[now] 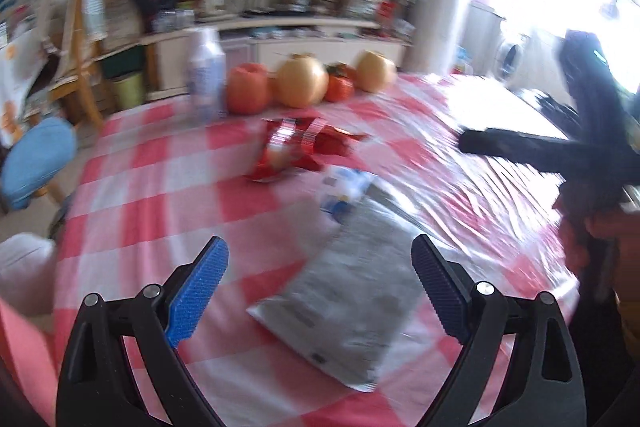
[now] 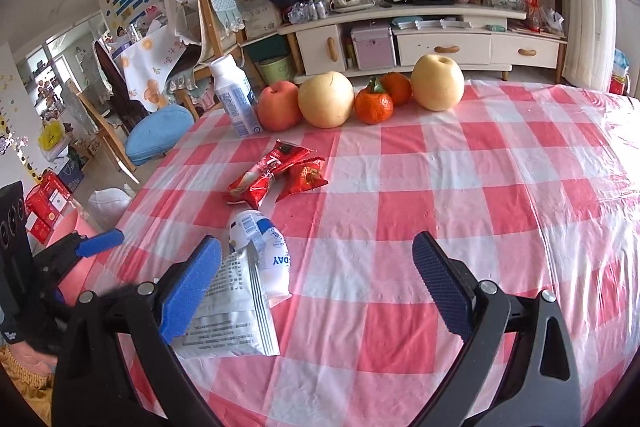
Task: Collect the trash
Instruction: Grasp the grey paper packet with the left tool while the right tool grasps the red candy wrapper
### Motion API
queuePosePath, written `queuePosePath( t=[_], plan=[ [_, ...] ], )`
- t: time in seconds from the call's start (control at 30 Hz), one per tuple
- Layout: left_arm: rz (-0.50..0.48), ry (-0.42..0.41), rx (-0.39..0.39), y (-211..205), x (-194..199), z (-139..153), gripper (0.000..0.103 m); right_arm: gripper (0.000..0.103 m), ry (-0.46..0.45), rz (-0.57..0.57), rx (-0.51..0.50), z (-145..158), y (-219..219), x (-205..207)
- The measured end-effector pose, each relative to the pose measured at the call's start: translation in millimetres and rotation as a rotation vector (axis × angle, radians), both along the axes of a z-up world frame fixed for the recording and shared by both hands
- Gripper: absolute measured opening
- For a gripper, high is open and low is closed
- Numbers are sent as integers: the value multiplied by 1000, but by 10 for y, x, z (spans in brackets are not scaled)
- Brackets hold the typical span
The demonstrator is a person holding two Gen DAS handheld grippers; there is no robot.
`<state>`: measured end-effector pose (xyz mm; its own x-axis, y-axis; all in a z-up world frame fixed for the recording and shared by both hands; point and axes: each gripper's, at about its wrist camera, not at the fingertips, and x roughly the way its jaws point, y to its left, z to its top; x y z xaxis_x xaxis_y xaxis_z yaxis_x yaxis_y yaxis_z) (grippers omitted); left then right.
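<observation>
Pink-checked tablecloth (image 2: 400,187), silver packet (image 1: 352,299), fruit before TV cabinet (image 2: 440,43), both tongs (image 1: 320,291) (image 2: 318,287) wide, empty.

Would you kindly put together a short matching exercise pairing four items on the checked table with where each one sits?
Things:
1. white bottle
2. red wrappers
3. silver packet
4. two oranges

Places:
A. nearest the cameras, at the table's near edge
B. between the two pale yellow pears
C. at the far-left end of the fruit row, beside the apple
D. mid-table, between the fruit row and the white pouch

Pairs: 1-C, 2-D, 3-A, 4-B

Both the left tool and the right tool are open and hold nothing.
</observation>
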<state>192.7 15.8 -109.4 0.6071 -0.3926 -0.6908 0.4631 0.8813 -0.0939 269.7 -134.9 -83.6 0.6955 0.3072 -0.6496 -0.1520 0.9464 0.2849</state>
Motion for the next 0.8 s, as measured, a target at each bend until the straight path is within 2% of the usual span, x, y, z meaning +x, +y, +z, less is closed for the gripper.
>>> queuePosePath(
  t=[0.23, 0.3, 0.57, 0.73, 0.8],
  plan=[
    [-192, 43, 97, -352, -74, -174, 92, 97, 41, 44, 21, -66, -9, 80],
    [-211, 55, 132, -411, -72, -236, 92, 97, 50, 57, 20, -90, 9, 106],
    [-229, 86, 154, -472, 29, -324, 92, 97, 66, 102, 44, -166, 76, 247],
    [-259, 88, 179, -536, 57, -376, 92, 97, 69, 105, 107, -271, 45, 504],
    [-270, 84, 190, -556, 61, -385, 92, 97, 62, 85, 96, -314, 31, 626]
  ],
)
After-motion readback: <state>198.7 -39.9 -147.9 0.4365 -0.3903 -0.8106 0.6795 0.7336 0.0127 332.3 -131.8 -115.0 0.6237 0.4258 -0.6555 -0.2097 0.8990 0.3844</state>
